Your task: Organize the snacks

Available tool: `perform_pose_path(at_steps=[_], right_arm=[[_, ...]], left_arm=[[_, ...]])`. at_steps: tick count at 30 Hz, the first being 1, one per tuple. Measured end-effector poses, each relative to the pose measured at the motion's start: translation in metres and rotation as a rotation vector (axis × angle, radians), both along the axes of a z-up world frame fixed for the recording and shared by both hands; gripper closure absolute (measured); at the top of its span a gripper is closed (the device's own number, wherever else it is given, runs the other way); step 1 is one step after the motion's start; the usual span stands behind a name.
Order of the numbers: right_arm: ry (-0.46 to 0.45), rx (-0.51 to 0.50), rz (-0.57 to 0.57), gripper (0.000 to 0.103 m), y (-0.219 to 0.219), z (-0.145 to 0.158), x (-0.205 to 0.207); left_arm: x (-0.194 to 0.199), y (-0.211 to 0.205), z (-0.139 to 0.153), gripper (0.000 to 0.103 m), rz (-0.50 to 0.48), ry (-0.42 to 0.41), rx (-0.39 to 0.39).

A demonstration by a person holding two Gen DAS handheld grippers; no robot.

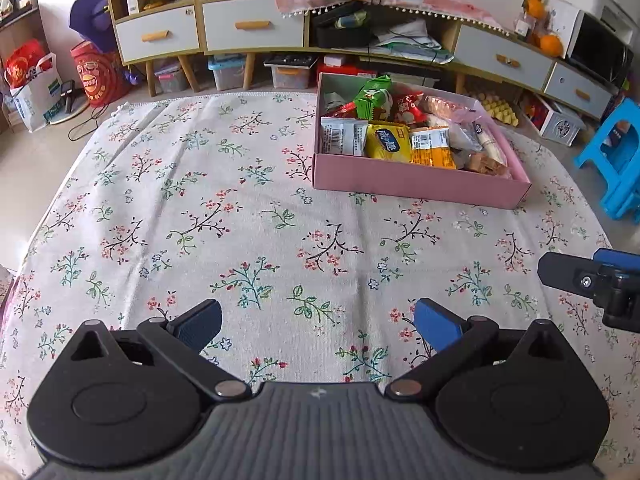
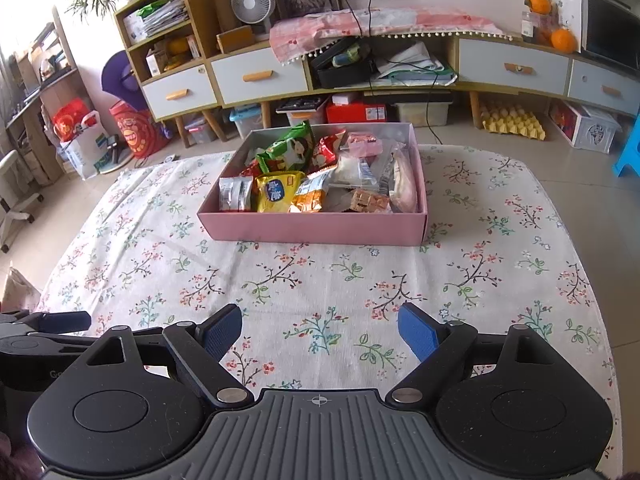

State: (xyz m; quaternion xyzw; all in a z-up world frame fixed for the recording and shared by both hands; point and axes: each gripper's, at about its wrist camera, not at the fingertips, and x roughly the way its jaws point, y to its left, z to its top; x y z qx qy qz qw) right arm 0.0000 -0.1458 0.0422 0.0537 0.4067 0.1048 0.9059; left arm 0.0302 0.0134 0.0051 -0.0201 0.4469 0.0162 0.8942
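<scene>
Left gripper (image 1: 318, 326): fingers spread wide, nothing between the pads, above bare floral tablecloth (image 1: 200, 200).
Right gripper (image 2: 320, 330): fingers likewise spread, holding nothing.
Pink box (image 2: 316, 230): on the tablecloth, at 12 o'clock from the right gripper, at 1 o'clock from the left; well apart from both.
Snacks: all inside the box; yellow packet (image 2: 276, 192) at front, green packet (image 2: 290, 148) behind it.

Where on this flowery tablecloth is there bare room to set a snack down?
The floral tablecloth is bare between the pink cardboard box and the open right gripper, and left of the box ahead of the open left gripper. Inside the box is crowded: yellow packet, green packet.
</scene>
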Motion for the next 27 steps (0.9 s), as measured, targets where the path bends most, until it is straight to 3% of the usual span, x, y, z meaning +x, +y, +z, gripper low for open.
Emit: perform_pose_path(at_steps=[27], right_arm=[[0.027, 0.008, -0.026, 0.015, -0.0076, -0.0072, 0.0011]], left_arm=[[-0.0048, 0.0001, -0.0023, 0.000, 0.017, 0.025, -0.012]])
